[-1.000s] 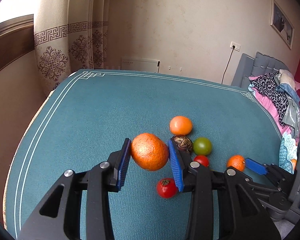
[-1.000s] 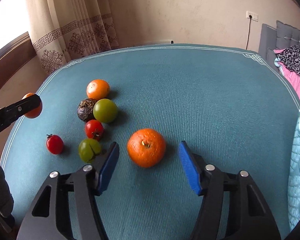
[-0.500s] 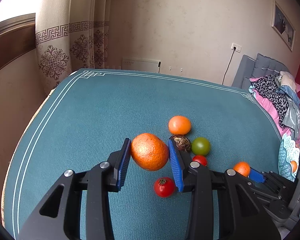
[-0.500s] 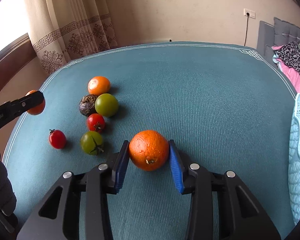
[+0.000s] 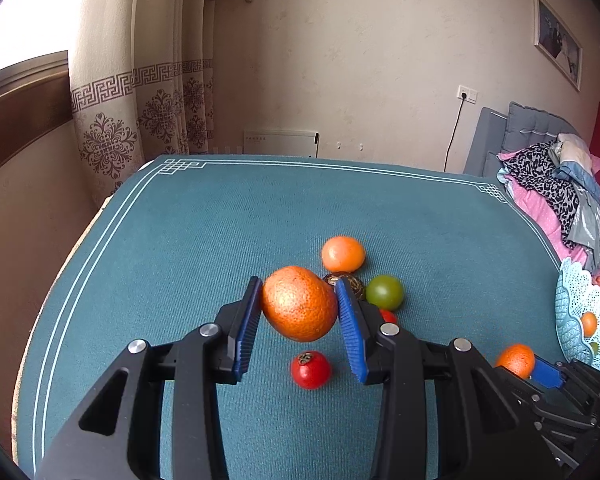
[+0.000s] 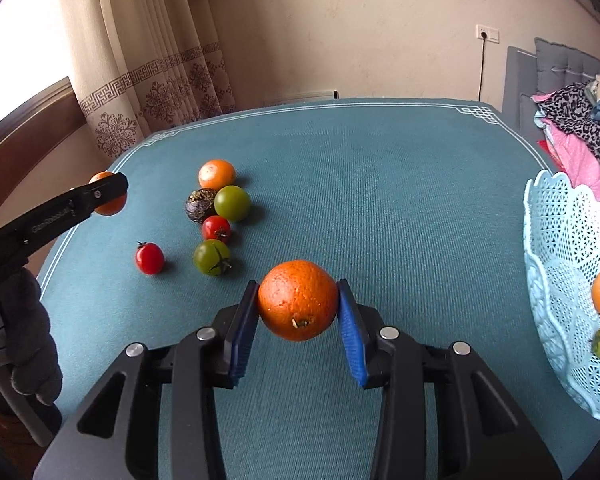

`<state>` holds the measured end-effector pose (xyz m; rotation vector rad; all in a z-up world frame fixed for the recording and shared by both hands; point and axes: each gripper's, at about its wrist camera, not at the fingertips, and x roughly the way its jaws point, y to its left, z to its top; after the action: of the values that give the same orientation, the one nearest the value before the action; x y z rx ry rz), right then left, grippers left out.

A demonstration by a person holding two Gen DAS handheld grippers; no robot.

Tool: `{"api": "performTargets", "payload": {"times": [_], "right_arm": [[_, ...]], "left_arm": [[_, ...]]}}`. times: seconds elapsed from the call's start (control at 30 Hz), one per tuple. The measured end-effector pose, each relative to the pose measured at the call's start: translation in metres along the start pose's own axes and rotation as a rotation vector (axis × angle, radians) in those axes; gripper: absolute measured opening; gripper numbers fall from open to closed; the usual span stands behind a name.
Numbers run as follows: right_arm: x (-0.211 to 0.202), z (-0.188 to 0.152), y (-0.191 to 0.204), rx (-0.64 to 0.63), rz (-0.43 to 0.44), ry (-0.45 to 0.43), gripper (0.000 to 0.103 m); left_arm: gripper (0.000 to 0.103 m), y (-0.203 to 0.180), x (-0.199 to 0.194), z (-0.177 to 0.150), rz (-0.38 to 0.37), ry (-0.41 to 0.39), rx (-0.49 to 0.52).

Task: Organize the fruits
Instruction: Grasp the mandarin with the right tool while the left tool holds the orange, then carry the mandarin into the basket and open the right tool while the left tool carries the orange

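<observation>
My left gripper (image 5: pixel 298 322) is shut on an orange (image 5: pixel 299 303) and holds it above the teal table. My right gripper (image 6: pixel 298 326) is shut on another orange (image 6: pixel 298 300), lifted off the cloth; it also shows in the left wrist view (image 5: pixel 514 360). On the table lie a small orange (image 6: pixel 217 174), a dark brown fruit (image 6: pixel 199 205), a green tomato (image 6: pixel 232 203), a red tomato (image 6: pixel 216 229), a second green tomato (image 6: pixel 212 257) and a lone red tomato (image 6: pixel 150 258). A light blue basket (image 6: pixel 556 280) at the right holds an orange and a green tomato.
The teal tablecloth (image 6: pixel 380 184) covers the table. Curtains (image 5: pixel 112 120) and a window sill stand at the left. A grey sofa with piled clothes (image 5: pixel 556 184) lies beyond the right edge. The left gripper also shows in the right wrist view (image 6: pixel 108 194).
My right gripper closed on the orange and lifted it off the table, swinging right so the basket came into view. My left gripper stayed shut on its orange and shifted slightly.
</observation>
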<state>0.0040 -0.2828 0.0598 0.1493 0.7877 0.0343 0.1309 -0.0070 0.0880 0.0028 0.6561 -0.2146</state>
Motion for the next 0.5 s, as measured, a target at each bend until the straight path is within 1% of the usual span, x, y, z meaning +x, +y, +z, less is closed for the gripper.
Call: {"api": "performTargets", "payload": {"times": [0.27, 0.5], "right_arm": [[-0.029, -0.004, 0.006, -0.011, 0.001, -0.032, 0.039], [-0.054, -0.008, 0.001, 0.01, -0.009, -0.071, 0.039]], "left_arm": [[0.039, -0.014, -0.015, -0.002, -0.021, -0.024, 0.028], [0.039, -0.031, -0.029, -0.005, -0.049, -0.05, 0.065]]}}
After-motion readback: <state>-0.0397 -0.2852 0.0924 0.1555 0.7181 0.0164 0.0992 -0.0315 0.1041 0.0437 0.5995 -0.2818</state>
